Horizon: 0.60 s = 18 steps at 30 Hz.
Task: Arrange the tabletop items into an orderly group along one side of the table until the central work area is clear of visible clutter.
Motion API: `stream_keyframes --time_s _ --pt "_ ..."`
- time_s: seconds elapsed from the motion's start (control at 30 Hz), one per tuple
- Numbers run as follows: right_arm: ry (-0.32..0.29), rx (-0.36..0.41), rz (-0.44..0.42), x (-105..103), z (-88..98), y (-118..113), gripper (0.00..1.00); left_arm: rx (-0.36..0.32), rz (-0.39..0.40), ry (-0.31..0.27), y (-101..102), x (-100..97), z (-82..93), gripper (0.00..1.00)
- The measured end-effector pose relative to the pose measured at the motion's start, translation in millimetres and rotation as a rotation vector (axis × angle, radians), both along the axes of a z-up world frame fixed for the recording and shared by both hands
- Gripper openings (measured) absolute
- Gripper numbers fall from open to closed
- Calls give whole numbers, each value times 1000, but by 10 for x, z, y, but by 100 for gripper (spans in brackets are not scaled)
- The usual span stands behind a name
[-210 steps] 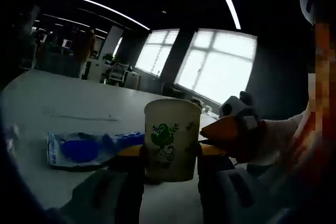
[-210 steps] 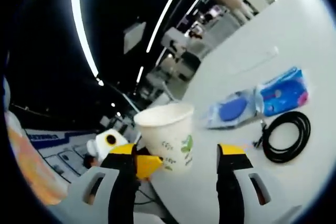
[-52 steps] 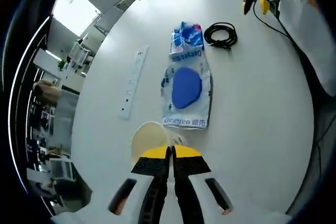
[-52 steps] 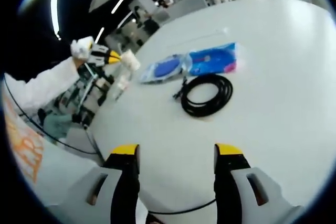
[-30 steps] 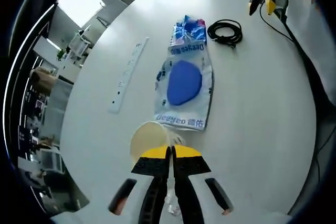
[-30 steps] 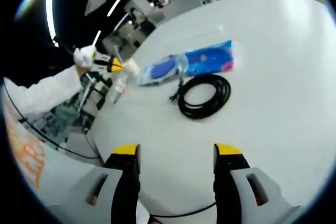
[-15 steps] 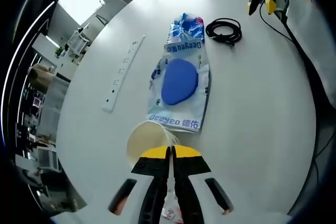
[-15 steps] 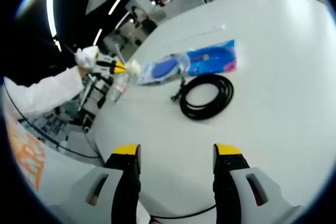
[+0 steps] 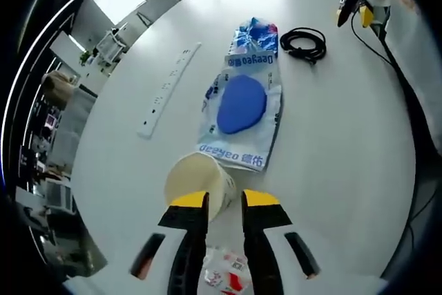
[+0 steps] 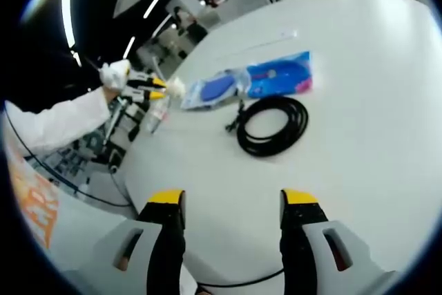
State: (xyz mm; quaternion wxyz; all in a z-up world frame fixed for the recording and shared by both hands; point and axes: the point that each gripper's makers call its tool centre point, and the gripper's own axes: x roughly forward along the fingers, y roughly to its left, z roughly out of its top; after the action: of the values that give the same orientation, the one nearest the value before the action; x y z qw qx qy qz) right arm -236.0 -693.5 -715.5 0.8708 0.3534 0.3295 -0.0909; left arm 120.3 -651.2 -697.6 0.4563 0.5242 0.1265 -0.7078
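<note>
So the left gripper (image 9: 224, 200) has just let go of the paper cup (image 9: 199, 186): its jaws were pressed together on the rim half a sec ago, now they're spread, w/ the cup sitting upright on the white table (image 9: 345, 143) near its edge, just below the blue-and-clear bag (image 9: 242, 108). That reads like the cup's placed at the side, prob done w/ it. The right gripper (image 10: 231, 202) hangs wide open w/ nothing in it, same as before, short of the black cable coil (image 10: 271, 126), which, like the white power strip (image 9: 169, 88), hasn't budged.
</note>
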Motion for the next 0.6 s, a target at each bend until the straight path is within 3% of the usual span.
stream_keyframes --time_s 0.17,0.37,0.47,0.6 --pt "-2 2 -3 -3 -3 0 53 -61 72 24 -23 47 97 35" --pt "-4 -1 0 3 7 19 53 -84 171 44 14 115 148 49" --pt "-8 -7 0 7 23 17 53 -104 237 81 39 114 195 55" --pt "-12 -12 -3 -1 31 12 53 -154 241 109 39 25 280 64"
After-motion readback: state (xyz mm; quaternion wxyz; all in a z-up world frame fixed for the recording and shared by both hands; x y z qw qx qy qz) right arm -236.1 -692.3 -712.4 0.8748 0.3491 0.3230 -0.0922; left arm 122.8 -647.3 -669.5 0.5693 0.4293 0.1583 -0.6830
